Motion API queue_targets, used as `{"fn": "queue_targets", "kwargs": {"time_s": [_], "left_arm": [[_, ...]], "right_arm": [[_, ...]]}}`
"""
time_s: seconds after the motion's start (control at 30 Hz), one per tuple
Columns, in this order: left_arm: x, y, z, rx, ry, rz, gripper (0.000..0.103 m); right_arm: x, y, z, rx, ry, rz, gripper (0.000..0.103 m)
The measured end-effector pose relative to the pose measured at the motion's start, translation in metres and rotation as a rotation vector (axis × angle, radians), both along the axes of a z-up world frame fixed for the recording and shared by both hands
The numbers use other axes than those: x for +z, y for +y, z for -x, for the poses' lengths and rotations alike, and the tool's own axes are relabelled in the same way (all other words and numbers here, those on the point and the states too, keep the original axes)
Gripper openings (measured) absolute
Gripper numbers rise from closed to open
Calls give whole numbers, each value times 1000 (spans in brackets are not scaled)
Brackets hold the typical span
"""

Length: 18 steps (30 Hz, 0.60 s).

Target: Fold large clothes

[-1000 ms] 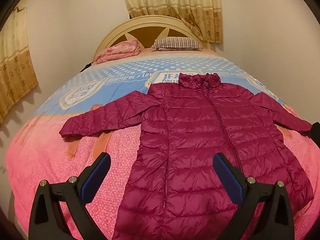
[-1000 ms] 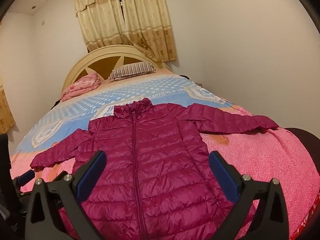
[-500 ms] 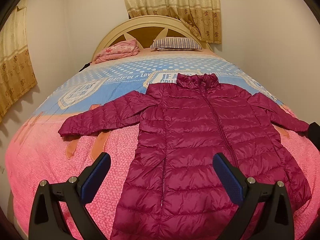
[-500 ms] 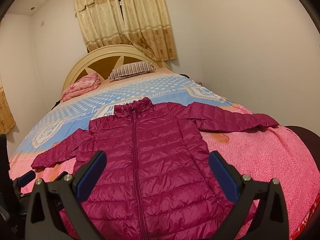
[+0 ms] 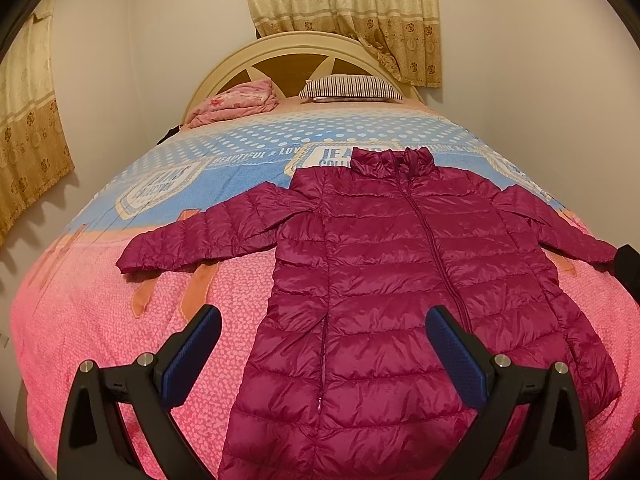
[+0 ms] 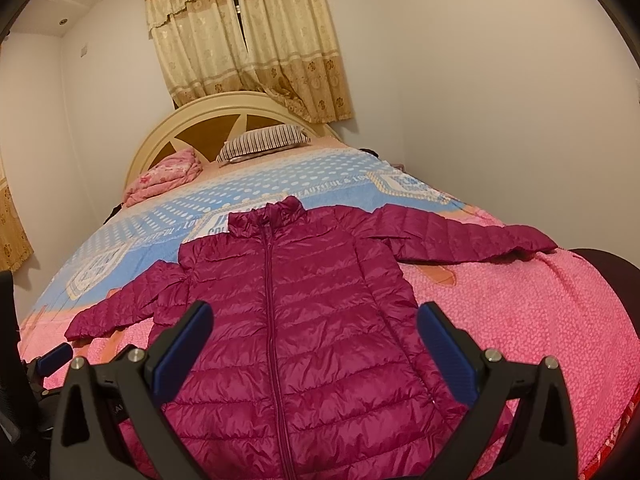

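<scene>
A magenta quilted puffer jacket (image 5: pixel 400 280) lies flat and zipped on the bed, collar toward the headboard, both sleeves spread out sideways. It also shows in the right wrist view (image 6: pixel 304 320). My left gripper (image 5: pixel 324 320) is open and empty, held above the jacket's lower left part. My right gripper (image 6: pixel 316 316) is open and empty, held above the jacket's lower middle. The left gripper's blue fingertip (image 6: pixel 56 358) shows at the left edge of the right wrist view.
The bed (image 5: pixel 100 320) has a pink and blue cover. A striped pillow (image 5: pixel 352 88) and a folded pink blanket (image 5: pixel 236 104) lie by the headboard (image 5: pixel 304 46). Walls stand close on both sides. Curtains (image 6: pixel 248 40) hang behind.
Both grippers have drifted slightly; the jacket sits a little lower in the left view. Nothing was grasped and the jacket has not moved on the bed.
</scene>
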<state>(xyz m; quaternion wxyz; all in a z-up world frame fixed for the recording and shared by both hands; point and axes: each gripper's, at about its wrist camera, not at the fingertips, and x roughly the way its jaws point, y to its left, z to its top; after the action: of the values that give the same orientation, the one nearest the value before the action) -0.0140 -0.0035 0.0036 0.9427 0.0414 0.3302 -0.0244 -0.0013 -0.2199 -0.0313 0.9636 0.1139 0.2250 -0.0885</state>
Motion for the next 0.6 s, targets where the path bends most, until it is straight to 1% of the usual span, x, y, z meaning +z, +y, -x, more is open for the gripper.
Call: {"fn": "queue_targets", "kwargs": {"time_s": [0.6], "left_arm": [[3,-5,3,-5,-4,8,102]], "right_arm": [[0,0,0,-2,3,-6,103]]}}
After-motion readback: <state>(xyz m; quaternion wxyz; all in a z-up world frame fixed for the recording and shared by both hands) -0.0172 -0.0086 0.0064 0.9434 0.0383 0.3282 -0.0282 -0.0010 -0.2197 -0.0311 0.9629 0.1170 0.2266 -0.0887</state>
